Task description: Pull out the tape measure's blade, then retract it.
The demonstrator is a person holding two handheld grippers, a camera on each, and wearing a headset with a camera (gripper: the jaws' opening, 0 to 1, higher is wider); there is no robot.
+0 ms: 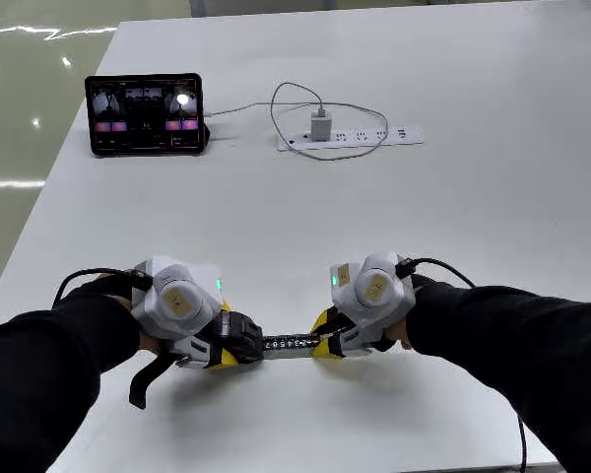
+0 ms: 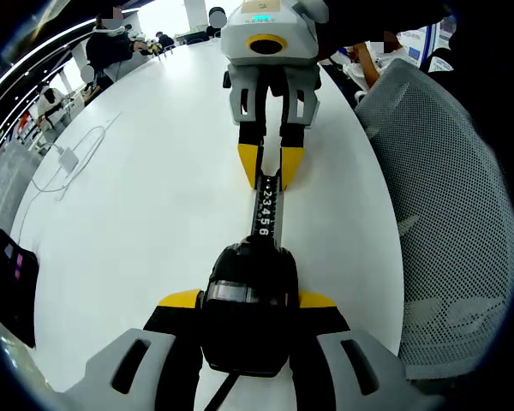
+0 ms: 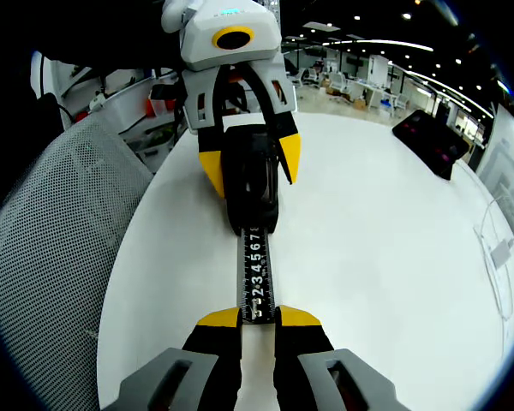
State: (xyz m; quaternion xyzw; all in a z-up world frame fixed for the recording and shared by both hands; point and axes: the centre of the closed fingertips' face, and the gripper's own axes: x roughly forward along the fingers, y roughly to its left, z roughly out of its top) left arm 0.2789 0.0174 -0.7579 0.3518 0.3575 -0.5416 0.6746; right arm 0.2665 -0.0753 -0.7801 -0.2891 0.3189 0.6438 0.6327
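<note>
A black tape measure case (image 2: 249,295) sits clamped between the yellow-tipped fingers (image 2: 182,300) of my left gripper (image 1: 227,345), low over the white table. Its black blade with white numbers (image 1: 291,343) runs a short way out to my right gripper (image 1: 325,342), which is shut on the blade's end. In the right gripper view the blade (image 3: 255,276) leads from my right gripper (image 3: 257,317) up to the case (image 3: 250,184). In the left gripper view the blade (image 2: 265,210) reaches the right gripper (image 2: 270,167) facing me. Numbers up to about 7 show.
A tablet (image 1: 146,113) stands at the table's far left. A white power strip (image 1: 355,138) with a charger and looped cable lies at the back middle. A grey mesh chair (image 2: 445,214) stands off the table's near edge. The white table (image 1: 424,227) stretches wide beyond the grippers.
</note>
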